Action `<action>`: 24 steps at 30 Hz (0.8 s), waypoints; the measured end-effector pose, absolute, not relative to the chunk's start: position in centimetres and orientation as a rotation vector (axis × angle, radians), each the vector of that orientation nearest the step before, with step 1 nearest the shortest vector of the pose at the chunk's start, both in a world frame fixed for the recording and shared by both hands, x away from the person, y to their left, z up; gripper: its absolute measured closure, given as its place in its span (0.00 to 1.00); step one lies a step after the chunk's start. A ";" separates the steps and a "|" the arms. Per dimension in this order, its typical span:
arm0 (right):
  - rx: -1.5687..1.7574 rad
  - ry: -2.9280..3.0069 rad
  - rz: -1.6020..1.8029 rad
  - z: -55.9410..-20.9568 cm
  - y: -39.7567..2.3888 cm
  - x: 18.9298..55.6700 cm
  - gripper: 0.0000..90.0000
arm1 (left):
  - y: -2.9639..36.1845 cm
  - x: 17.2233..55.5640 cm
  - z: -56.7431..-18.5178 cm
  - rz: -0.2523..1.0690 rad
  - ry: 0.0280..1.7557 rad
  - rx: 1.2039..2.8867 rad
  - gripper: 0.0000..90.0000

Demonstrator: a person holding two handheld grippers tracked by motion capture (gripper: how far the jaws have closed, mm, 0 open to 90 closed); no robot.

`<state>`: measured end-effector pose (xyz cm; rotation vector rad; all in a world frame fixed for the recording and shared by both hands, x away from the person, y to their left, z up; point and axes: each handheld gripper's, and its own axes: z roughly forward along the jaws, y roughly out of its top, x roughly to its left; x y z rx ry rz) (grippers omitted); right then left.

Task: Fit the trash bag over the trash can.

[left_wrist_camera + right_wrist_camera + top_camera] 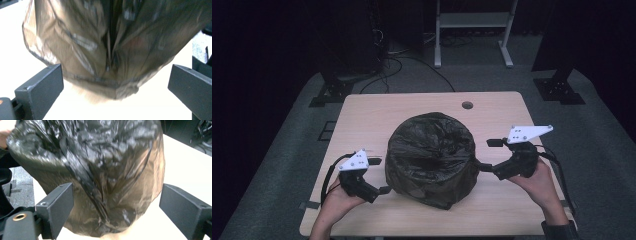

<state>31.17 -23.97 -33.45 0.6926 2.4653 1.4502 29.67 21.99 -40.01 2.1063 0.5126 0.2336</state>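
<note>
A round bin covered by a dark, crinkled plastic bag [431, 157] stands in the middle of the light wooden table [362, 115]. My left gripper [382, 190] sits at the bag's lower left, jaws open and pointing at it. In the left gripper view the bag [105, 50] hangs close between the two spread jaws. My right gripper [484, 167] is at the bag's right side, open, its tips almost at the plastic. The right gripper view has the bag [100, 175] bulging between its wide-apart jaws.
A small round hole [467, 105] is in the table near its far edge. Beyond the table stand a white metal frame [472, 30] and dark stands with cables [377, 65] on the grey floor.
</note>
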 end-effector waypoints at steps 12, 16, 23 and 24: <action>0.576 2.415 1.523 -29.7 -22.9 32.0 0.12 | 23.4 29.8 -44.7 0.254 0.635 2.257 0.00; 0.547 2.424 1.527 -28.9 -21.9 32.6 0.12 | 23.4 30.0 -46.0 0.261 0.654 2.327 0.00; 0.493 2.449 1.515 -28.1 -20.0 33.7 0.12 | 23.2 30.3 -47.3 0.263 0.669 2.382 0.00; 0.479 2.465 1.509 -27.9 -19.2 34.1 0.12 | 23.2 30.3 -47.6 0.260 0.669 2.371 0.00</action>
